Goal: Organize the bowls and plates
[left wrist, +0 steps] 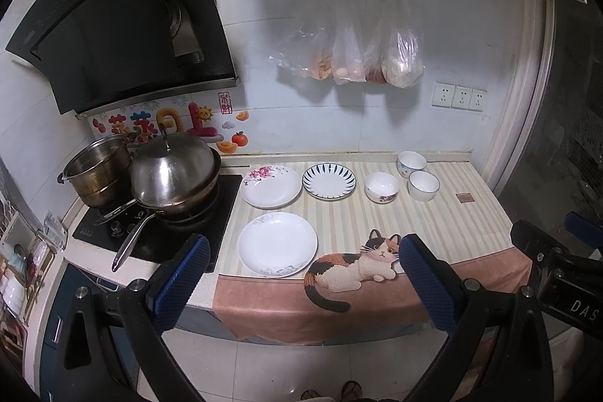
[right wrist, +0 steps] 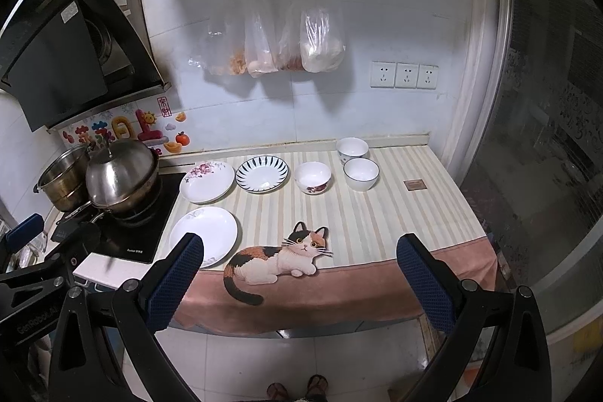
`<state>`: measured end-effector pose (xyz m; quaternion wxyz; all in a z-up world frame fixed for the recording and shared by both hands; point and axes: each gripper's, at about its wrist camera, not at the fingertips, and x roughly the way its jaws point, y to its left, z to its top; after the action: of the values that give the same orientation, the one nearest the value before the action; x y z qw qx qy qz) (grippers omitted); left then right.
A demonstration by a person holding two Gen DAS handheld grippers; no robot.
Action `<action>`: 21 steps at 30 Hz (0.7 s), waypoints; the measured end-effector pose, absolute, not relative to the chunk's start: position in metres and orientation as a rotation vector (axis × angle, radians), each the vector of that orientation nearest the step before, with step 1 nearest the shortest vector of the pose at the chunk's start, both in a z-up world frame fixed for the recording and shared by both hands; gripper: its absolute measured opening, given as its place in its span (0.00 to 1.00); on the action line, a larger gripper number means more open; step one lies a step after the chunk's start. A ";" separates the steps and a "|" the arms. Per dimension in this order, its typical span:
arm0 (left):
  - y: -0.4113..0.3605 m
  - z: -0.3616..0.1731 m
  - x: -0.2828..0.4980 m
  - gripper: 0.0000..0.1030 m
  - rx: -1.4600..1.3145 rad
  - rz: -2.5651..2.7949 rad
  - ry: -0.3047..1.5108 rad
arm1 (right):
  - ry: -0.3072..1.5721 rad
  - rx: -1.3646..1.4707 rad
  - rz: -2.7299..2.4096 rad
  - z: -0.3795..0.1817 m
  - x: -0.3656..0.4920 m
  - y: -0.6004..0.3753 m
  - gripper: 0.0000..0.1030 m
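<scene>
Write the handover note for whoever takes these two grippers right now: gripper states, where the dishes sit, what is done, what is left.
Left gripper: open, empty, held off the counter's front edge.
Right gripper: open, empty, likewise back from the counter.
Dishes, all separate on the striped mat: plain white plate near front; floral plate and blue-striped plate behind; floral bowl, then two bowls at right.
Done: nothing stacked.
Left: group the plates, group the bowls.
</scene>
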<state>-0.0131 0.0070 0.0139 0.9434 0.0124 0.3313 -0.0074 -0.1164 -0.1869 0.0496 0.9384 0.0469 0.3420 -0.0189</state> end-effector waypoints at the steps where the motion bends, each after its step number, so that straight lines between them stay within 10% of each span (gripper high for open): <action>1: 0.007 0.015 -0.013 1.00 0.025 -0.013 0.675 | 0.698 0.096 -0.039 0.050 -0.116 -0.187 1.00; 21: 0.009 0.014 -0.014 1.00 0.028 -0.007 0.669 | 0.696 0.101 -0.030 0.055 -0.123 -0.184 1.00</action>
<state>-0.0141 0.0086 0.0143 0.9445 0.0135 0.3283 -0.0034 -0.1228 -0.1840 0.0553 0.9387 0.0493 0.3409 -0.0148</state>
